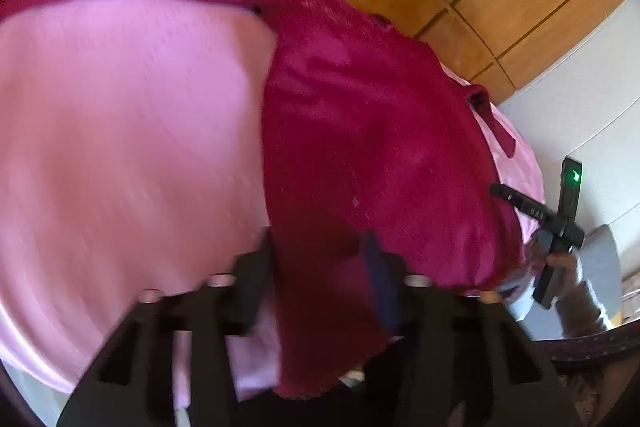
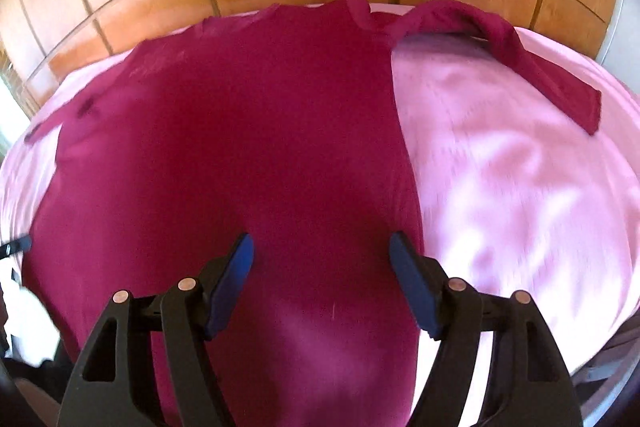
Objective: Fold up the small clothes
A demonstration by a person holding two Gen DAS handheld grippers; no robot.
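Crimson long-sleeved knit top [image 2: 240, 131] lies flat on the pink bedsheet [image 2: 520, 187] for folding, its hem between the left gripper [image 1: 320, 267]'s narrowed jaws, while the right gripper [image 2: 322, 283] hovers wide, empty.

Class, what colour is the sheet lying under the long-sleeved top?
Pale pink sheet; the top is dark crimson. Clearest in the right wrist view.

I can't read any words or numbers; tiny marks on the right gripper [image 1: 532, 207] are too blurry.
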